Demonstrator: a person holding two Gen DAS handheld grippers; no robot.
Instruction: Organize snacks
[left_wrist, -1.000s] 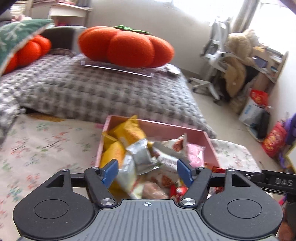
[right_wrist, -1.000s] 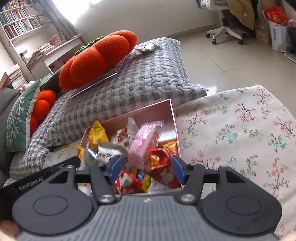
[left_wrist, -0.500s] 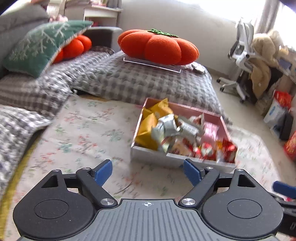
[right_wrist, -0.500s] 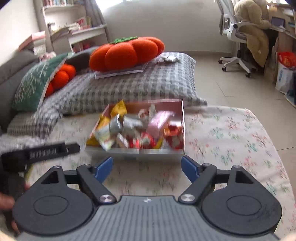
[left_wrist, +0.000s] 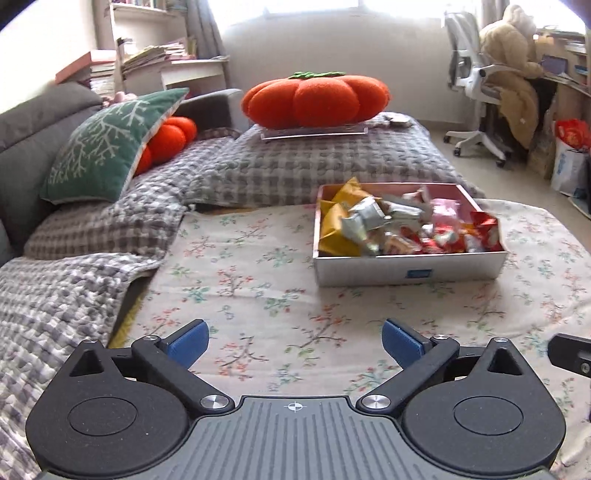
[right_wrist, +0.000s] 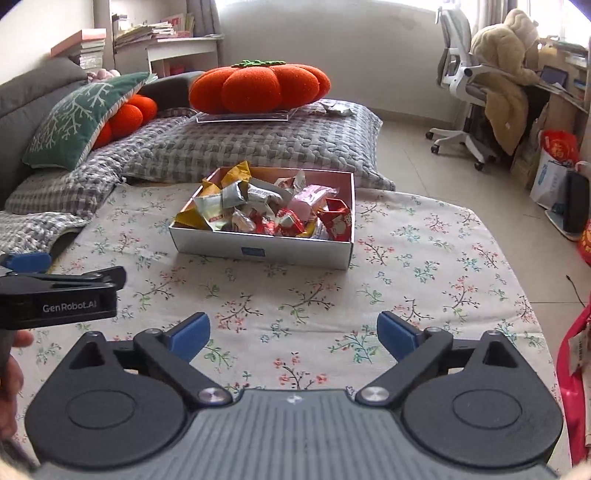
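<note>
A shallow white box with a pink inside (left_wrist: 410, 271) (right_wrist: 258, 251) stands on the floral cloth. It holds several wrapped snacks (left_wrist: 391, 225) (right_wrist: 273, 210) in yellow, silver, pink and red. My left gripper (left_wrist: 293, 338) is open and empty, well back from the box, over the cloth. It also shows at the left of the right wrist view (right_wrist: 59, 291). My right gripper (right_wrist: 293, 330) is open and empty, also well back from the box.
The floral cloth (right_wrist: 406, 288) covers a low surface. Grey checked cushions (left_wrist: 295, 170), an orange pumpkin pillow (left_wrist: 314, 98) and a green pillow (left_wrist: 110, 144) lie behind and left. An office chair (right_wrist: 465, 92) and bags (right_wrist: 554, 166) stand at the right. A red bag (right_wrist: 572, 369) is near the right edge.
Both grippers have pulled back and up from right over the box to well in front of it. Both jaws have opened wider. The snacks stay in the box.
</note>
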